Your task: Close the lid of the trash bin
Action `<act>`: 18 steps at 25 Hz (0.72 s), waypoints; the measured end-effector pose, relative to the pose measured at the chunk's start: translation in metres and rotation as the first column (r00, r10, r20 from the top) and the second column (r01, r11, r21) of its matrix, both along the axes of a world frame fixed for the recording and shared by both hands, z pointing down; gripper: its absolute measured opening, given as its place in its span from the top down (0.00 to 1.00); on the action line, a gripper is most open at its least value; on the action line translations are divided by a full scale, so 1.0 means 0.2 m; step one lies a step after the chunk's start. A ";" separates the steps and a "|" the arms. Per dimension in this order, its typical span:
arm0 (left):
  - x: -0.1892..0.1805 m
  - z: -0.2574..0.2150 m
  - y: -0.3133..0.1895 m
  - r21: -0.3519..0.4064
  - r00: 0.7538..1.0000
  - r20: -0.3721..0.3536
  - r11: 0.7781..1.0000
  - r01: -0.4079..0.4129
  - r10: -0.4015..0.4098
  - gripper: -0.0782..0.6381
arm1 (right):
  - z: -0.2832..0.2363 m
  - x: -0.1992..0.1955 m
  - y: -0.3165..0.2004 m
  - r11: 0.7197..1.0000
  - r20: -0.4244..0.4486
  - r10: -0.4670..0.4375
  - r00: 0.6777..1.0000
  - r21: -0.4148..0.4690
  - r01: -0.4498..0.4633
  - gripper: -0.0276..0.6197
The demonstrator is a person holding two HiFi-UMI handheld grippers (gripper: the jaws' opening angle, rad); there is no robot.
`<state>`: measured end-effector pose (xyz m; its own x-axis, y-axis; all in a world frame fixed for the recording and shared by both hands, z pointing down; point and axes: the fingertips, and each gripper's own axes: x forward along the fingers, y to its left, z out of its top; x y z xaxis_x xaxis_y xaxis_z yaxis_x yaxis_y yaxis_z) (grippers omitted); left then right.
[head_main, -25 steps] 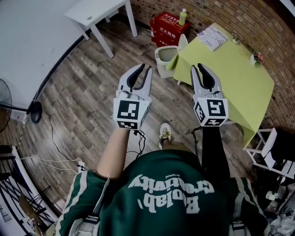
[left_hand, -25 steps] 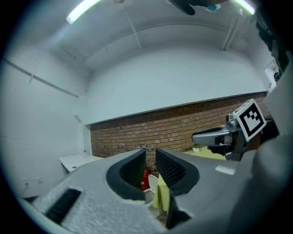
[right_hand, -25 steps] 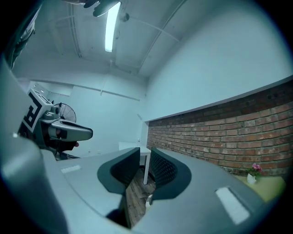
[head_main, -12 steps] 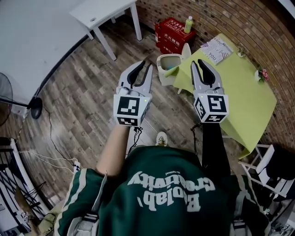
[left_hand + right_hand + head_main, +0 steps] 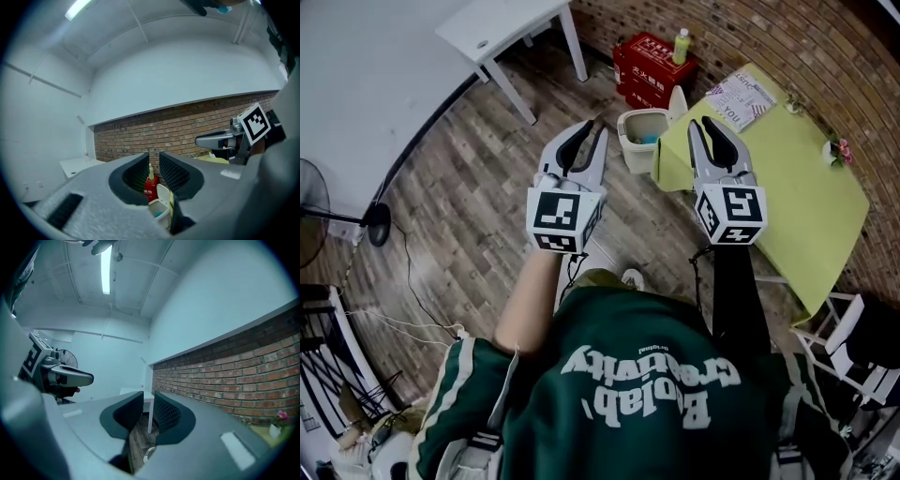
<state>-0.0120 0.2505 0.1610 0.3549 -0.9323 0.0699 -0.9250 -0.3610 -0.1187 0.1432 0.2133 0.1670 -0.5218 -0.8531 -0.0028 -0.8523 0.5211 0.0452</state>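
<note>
**A:** What's at the far left?

**B:** A fan (image 5: 311,202) at 9 o'clock on the plank floor, and a white table (image 5: 502,23) at 11.

**A:** And the first tool?

**B:** The left gripper (image 5: 596,129) is held level. Its jaws are a narrow slit apart with nothing between the pads, and its own view shows only distant things through the gap. Its cube carries a black-and-white square marker.

**A:** Where's the bin?

**B:** The bin (image 5: 634,155) stands on the floor at 3 o'clock from the left tips, between the two grippers in the head view. Neither gripper touches it. Its lid (image 5: 678,99) stands up, open, at the bin's 1 o'clock, by the corner of the green table (image 5: 787,187). Something blue lies inside.

**A:** Any writing nearby?

**B:** The shirt (image 5: 637,375) at 6 has white print, upside down. One word reads "creativity"; I can't be sure of the other. A red crate (image 5: 649,73) at the bin's 12 bears white Chinese characters, too small for me to read. A green bottle (image 5: 682,45) stands on it.

**A:** The other tool?

**B:** The right gripper (image 5: 702,124) is over the table's corner. Its jaws are also slightly apart and empty, with a marker on its cube.

**A:** Farther right?

**B:** A paper (image 5: 739,94) at 2 o'clock from the right tips shows "YOU". A small flower (image 5: 838,150) is at 3.
</note>
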 end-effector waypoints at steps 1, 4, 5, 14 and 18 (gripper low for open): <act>0.00 0.00 -0.01 0.001 1.000 0.000 1.000 -0.001 0.001 0.79 | 0.00 0.00 -0.01 1.000 0.002 -0.003 1.000 0.002 0.003 0.82; 0.02 0.02 -0.04 -0.003 1.000 0.005 1.000 -0.010 0.010 0.80 | -0.03 -0.02 -0.03 1.000 0.005 -0.017 1.000 0.018 0.017 0.83; 0.02 0.03 -0.05 -0.002 1.000 0.008 1.000 -0.012 0.012 0.80 | -0.05 -0.02 -0.03 1.000 0.006 -0.016 1.000 0.025 0.016 0.83; 0.02 -0.03 -0.09 0.032 1.000 0.004 0.999 -0.002 0.001 0.80 | -0.09 -0.01 -0.06 0.999 0.002 -0.004 1.000 0.047 0.004 0.83; 0.00 -0.03 -0.14 0.040 1.000 0.022 0.999 0.001 -0.002 0.80 | -0.06 -0.02 -0.11 0.999 0.002 0.002 1.000 0.033 -0.002 0.83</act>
